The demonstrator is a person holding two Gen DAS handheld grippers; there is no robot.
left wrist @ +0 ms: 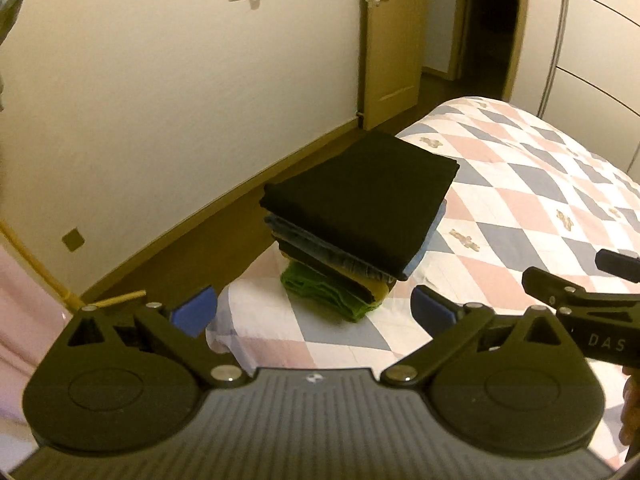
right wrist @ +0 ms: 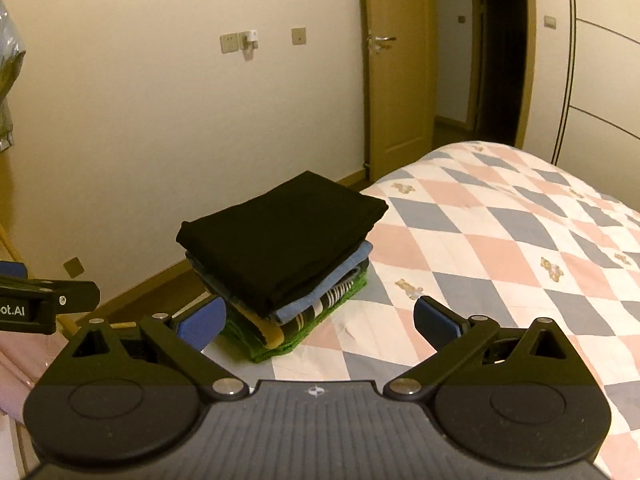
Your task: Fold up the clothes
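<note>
Flanking the clothes stack on the quilt, door beyond, left gripper and right gripper gape wide, empty; the stack's corner faces them

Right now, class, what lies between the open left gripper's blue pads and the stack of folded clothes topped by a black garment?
Only bare checked quilt, seen in the left wrist view between left gripper and stack.
</note>
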